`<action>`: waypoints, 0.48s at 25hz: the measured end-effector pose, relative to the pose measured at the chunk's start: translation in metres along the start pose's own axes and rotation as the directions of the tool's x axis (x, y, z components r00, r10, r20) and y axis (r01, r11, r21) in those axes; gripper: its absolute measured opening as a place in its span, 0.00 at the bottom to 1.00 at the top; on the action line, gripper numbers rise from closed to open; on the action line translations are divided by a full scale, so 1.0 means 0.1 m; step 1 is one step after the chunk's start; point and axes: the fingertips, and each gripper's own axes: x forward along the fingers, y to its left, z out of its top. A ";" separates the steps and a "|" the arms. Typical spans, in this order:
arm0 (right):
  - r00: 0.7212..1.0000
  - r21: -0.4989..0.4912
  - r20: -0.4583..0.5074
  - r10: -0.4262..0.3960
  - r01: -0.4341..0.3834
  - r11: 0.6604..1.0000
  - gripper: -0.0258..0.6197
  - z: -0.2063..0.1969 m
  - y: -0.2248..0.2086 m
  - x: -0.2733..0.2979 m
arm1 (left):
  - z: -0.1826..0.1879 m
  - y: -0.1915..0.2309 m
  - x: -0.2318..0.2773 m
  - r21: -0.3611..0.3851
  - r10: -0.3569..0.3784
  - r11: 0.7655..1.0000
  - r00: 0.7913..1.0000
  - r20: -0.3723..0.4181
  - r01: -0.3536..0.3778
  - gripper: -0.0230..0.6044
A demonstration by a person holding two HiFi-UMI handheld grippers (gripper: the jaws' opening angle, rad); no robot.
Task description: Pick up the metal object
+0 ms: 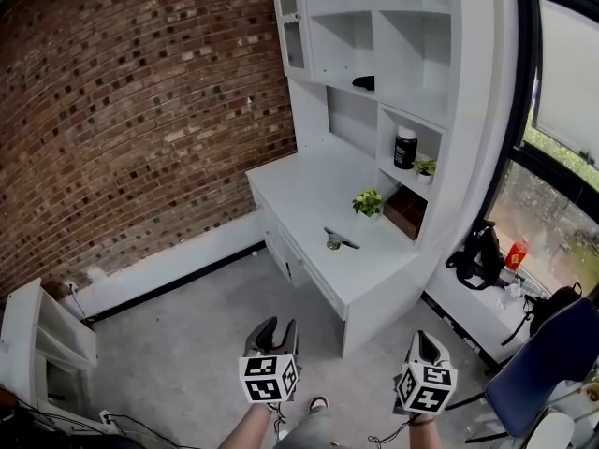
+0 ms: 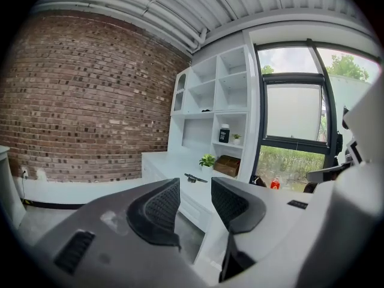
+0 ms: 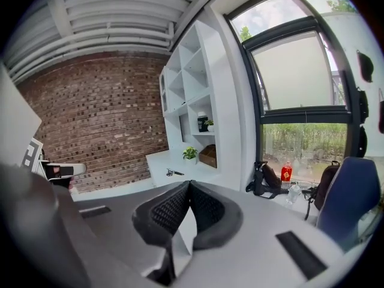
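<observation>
A small dark metal object (image 1: pixel 339 241) lies on the white desk (image 1: pixel 309 190), near its front edge and left of a little potted plant (image 1: pixel 367 202). It shows far off as the metal object (image 2: pixel 195 178) in the left gripper view and as a speck, the metal object (image 3: pixel 174 173), in the right gripper view. Both grippers hang well short of the desk, over the grey floor. My left gripper (image 1: pixel 274 328) is open with an empty gap between its pads. My right gripper (image 1: pixel 423 342) is shut, tips touching, holding nothing.
White shelves (image 1: pixel 393 36) rise behind the desk with a black jar (image 1: pixel 405 147) and a brown box (image 1: pixel 406 211). A brick wall (image 1: pixel 131 101) is to the left. A blue chair (image 1: pixel 547 354), a bag (image 1: pixel 479 251) and a red bottle (image 1: pixel 517 253) stand by the window at right.
</observation>
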 end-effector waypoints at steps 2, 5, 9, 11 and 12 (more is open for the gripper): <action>1.000 0.001 0.001 -0.001 0.001 1.000 0.04 0.03 0.00 0.09 | 0.03 0.02 0.11 0.000 -0.001 1.000 1.000 0.002 0.002 0.30; 1.000 0.009 0.007 -0.010 0.010 1.000 0.04 0.08 -0.02 0.27 | 0.07 0.04 0.34 -0.009 -0.013 1.000 1.000 0.005 0.013 0.30; 1.000 0.013 0.011 -0.018 0.018 1.000 0.04 0.20 0.01 0.57 | 0.20 0.09 0.72 0.010 -0.039 0.999 0.999 0.014 0.039 0.30; 1.000 0.008 0.012 -0.019 0.019 1.000 0.04 0.28 0.05 0.73 | 0.27 0.13 0.93 0.014 -0.051 0.999 0.999 0.012 0.051 0.30; 1.000 0.008 0.012 -0.021 0.021 1.000 0.04 0.33 0.06 0.82 | 0.31 0.15 1.04 0.016 -0.059 0.998 0.998 0.011 0.058 0.30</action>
